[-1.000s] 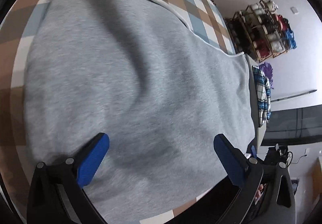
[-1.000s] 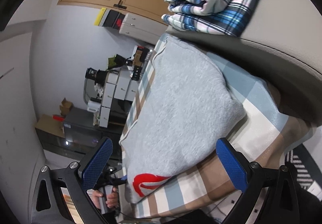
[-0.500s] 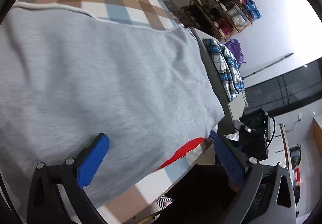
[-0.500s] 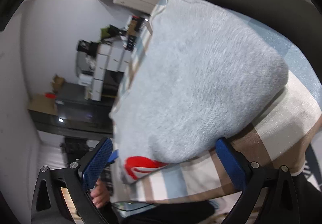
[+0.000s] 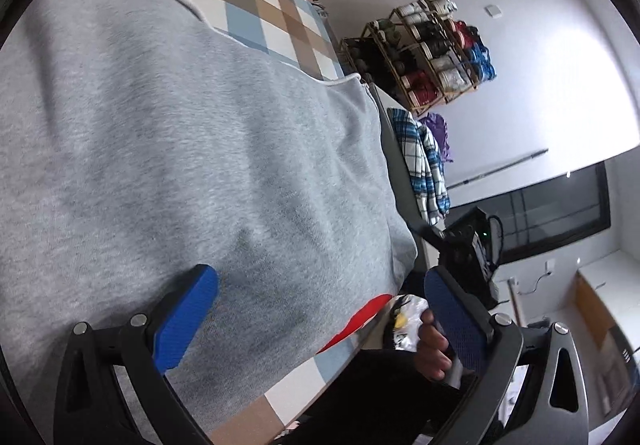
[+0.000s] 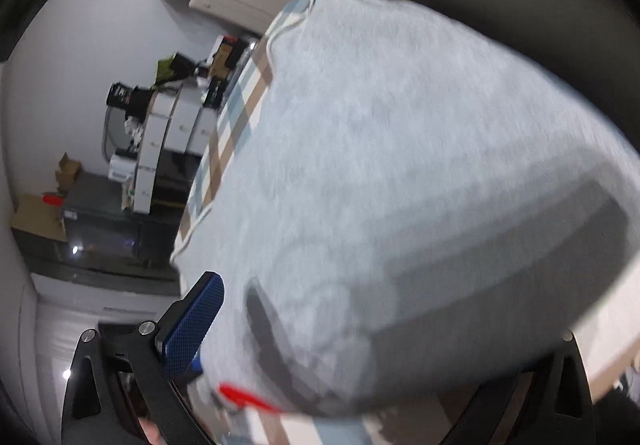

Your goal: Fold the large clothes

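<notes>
A large grey sweatshirt [image 5: 192,149] lies spread over a table with a brown, blue and white checked cloth [image 5: 256,5]. A red print [image 5: 360,319] shows at its near edge. My left gripper [image 5: 320,317] is open just above the grey fabric near that edge, holding nothing. In the blurred right wrist view the sweatshirt [image 6: 400,165] fills the frame, with the red print [image 6: 244,397] low down. My right gripper [image 6: 340,329] is open at the garment's edge. Its left blue pad [image 6: 196,321] shows, and the fabric hides its right finger.
A folded blue plaid shirt [image 5: 420,165] rests on a grey ledge [image 5: 396,149] at the table's end. A shoe rack [image 5: 432,45] stands by the wall. A hand [image 5: 432,349] shows past the table edge. White drawers [image 6: 168,141] and dark cabinets stand left.
The right gripper has closed in on the sweatshirt's near edge, so the cloth now covers its right finger. The left wrist view has swung back over the fabric. Both stay open.
</notes>
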The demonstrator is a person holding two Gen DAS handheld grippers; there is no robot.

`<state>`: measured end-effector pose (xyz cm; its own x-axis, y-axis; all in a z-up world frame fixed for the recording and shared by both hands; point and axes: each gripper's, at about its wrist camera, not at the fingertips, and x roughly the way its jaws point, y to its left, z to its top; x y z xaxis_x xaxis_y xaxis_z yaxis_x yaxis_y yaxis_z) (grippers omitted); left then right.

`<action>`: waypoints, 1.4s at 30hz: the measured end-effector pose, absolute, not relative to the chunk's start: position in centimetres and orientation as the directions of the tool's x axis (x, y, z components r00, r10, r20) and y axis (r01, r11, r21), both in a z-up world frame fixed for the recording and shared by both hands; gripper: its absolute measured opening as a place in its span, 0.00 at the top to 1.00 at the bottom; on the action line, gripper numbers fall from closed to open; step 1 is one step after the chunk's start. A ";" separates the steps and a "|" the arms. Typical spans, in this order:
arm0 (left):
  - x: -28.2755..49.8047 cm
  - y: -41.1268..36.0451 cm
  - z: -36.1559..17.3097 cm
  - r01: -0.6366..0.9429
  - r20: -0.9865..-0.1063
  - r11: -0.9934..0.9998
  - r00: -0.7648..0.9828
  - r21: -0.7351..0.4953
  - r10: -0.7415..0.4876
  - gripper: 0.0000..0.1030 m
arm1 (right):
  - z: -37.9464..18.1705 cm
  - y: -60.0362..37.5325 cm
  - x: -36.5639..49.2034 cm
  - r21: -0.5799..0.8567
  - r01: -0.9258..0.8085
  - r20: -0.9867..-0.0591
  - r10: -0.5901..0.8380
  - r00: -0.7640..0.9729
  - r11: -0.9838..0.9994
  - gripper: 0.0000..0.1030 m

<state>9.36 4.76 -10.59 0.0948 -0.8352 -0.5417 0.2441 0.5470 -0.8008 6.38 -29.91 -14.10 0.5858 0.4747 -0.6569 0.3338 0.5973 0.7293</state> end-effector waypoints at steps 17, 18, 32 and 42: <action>8.1 4.7 -10.1 0.221 -0.795 0.831 0.247 -0.511 -0.554 0.02 | -11.5 -30.0 4.9 0.742 0.203 -0.529 0.373 0.762 0.639 0.71; 8.1 4.8 -10.1 0.220 -0.795 0.832 0.250 -0.510 -0.553 0.02 | -11.2 -30.0 4.8 0.747 0.186 -0.514 0.378 0.770 0.638 0.71; 8.0 5.4 -10.6 0.207 -0.770 0.806 0.241 -0.554 -0.591 0.02 | -13.9 -30.9 7.5 0.669 0.347 -0.653 0.296 0.698 0.657 0.75; 7.7 2.7 -10.6 0.273 -0.779 0.800 0.208 -0.534 -0.591 0.02 | -4.9 -25.3 7.3 0.391 -0.001 -0.547 0.233 0.804 0.920 0.83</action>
